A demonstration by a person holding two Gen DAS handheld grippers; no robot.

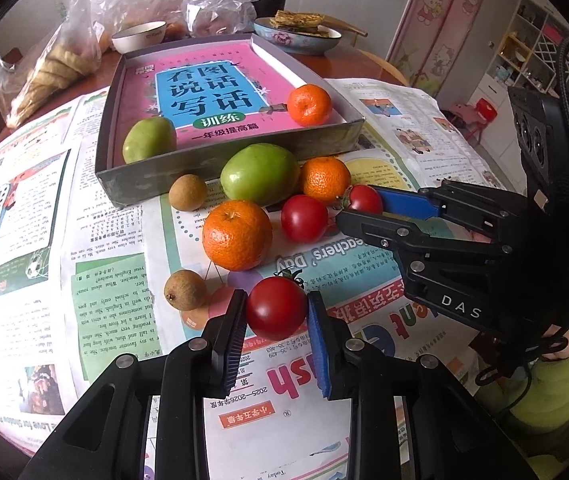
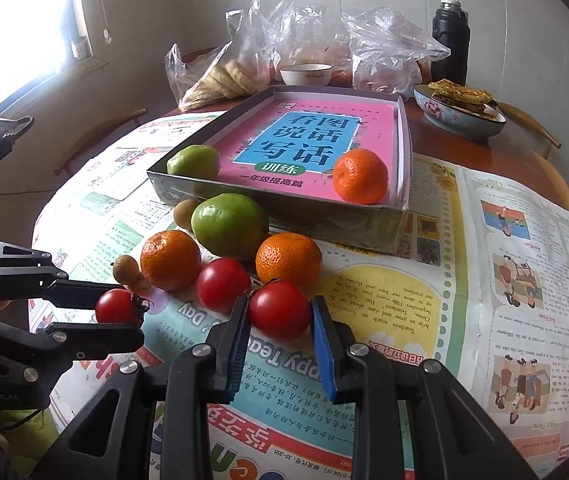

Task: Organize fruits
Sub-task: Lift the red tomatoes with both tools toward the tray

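Sitting between claw (image 1: 275, 312) pads: tomato (image 1: 276, 307)

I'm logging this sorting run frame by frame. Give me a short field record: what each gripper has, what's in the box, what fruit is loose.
left gripper: shut on a tomato
right gripper: shut on another tomato
box: pink book, one green fruit, one orange
loose on newspaper: third tomato, two oranges, one green fruit, two small brown fruits
behind box: bowls, plastic bags, dark flask
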